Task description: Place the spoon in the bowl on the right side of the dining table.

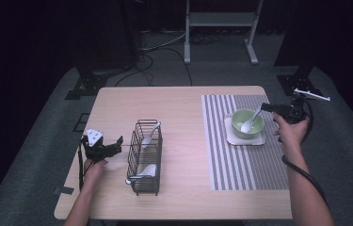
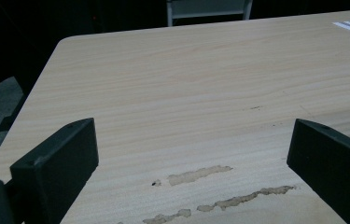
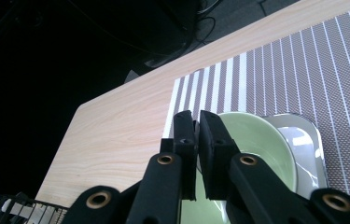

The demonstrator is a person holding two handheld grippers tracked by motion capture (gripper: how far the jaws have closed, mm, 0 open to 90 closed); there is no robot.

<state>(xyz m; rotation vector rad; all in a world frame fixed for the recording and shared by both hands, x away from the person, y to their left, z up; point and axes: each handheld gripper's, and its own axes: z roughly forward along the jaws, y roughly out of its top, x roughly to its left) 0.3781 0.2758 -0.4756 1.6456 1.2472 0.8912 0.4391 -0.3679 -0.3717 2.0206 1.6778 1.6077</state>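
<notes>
**High view: white spoon going into the green bowl**

High view, left to right: the left gripper (image 1: 117, 141) sits near the table's nine-o'clock edge, jaws spread wide over bare light wood table (image 1: 183, 108), holding nothing. At its three o'clock stands the black wire rack (image 1: 145, 157) with two more white spoons in it. Further right, on the grey striped placemat (image 1: 244, 160), a round pale-green ceramic bowl (image 1: 248, 123) rests on a white square saucer (image 1: 245, 139).

The right gripper (image 1: 264, 107), coming from the bowl's three o'clock, is clamped on the handle of a white ceramic spoon (image 1: 251, 121) whose scoop already lies inside the bowl. In the right gripper view its jaws stand pressed nearly together above the bowl (image 3: 256, 140).

To finish well, I would lower the handle until it leans on the rim, then part the jaws gently and draw back toward three o'clock without nudging the bowl off its saucer.
</notes>
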